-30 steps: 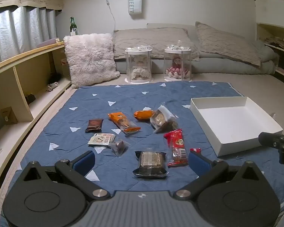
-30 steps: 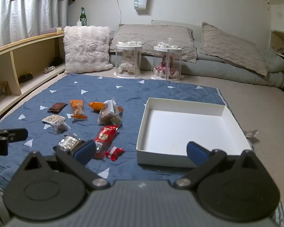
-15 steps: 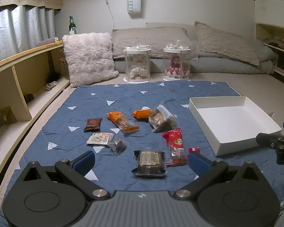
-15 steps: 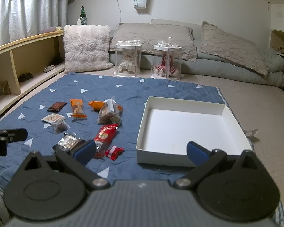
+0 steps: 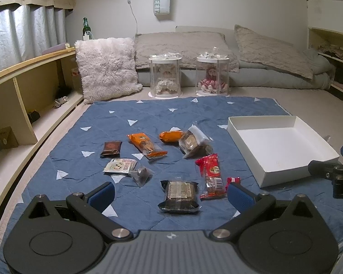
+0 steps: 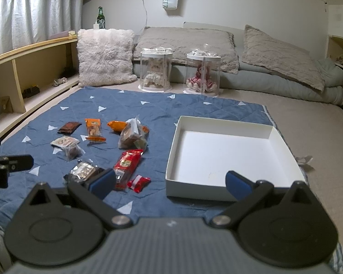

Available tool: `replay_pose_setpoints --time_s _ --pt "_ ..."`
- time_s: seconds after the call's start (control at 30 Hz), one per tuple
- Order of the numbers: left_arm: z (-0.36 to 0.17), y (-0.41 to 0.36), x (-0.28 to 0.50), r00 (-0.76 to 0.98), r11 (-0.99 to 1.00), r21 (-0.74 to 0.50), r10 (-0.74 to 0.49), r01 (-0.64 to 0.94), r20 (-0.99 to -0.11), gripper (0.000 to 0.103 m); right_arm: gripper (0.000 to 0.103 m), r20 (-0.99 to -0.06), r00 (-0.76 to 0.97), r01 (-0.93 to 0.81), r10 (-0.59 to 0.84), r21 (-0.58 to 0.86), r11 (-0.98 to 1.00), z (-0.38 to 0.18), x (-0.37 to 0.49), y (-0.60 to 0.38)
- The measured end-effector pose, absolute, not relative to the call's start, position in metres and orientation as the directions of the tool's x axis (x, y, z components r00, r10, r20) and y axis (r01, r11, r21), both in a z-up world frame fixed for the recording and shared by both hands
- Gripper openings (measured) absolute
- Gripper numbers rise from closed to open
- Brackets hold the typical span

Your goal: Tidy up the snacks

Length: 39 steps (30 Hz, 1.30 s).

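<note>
Left wrist view: the left gripper [image 5: 171, 195] has its blue pads spread wide, nothing between them, hovering over the near edge of the blue quilted mat [image 5: 171, 114]. All the snacks are scattered on the mat: a dark wafer pack [image 5: 179, 193] closest, a long red packet [image 5: 211, 172] just to its right, a tiny red candy [image 5: 232, 180] beside that, a clear bag of pastries [image 5: 193, 142], two orange packs [image 5: 146, 145] [image 5: 171, 136], a brown bar [image 5: 111, 148], a white cartoon pouch [image 5: 120, 165] and a small clear wrapper [image 5: 141, 174]. The white box [image 5: 285, 166] sits on the right part of the mat with no snacks in it.

Right wrist view: the right gripper [image 6: 170, 183] is wide apart too, holding nothing. It's pointed roughly at the box's [image 6: 194, 190] near wall, with the snack pile off to the left. The red packet [image 6: 127, 164] and little candy [image 6: 139, 182] lie nearest the box, not touching it.
</note>
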<state>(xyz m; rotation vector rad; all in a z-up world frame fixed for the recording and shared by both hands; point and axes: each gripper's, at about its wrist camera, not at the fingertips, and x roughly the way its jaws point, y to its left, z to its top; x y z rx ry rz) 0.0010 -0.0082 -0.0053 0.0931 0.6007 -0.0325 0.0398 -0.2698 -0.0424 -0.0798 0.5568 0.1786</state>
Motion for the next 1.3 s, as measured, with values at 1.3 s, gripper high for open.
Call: replay_pose_setpoints --time_s 1.3 --pt "-0.0092 -0.0043 0.0017 0.820 0.996 0.069 -0.010 0.060 -0.572 0.103 0.103 -0.543 0.824 -0.208 0.160 -0.028 0.978 -0.0458 0.0425 -0.2648"
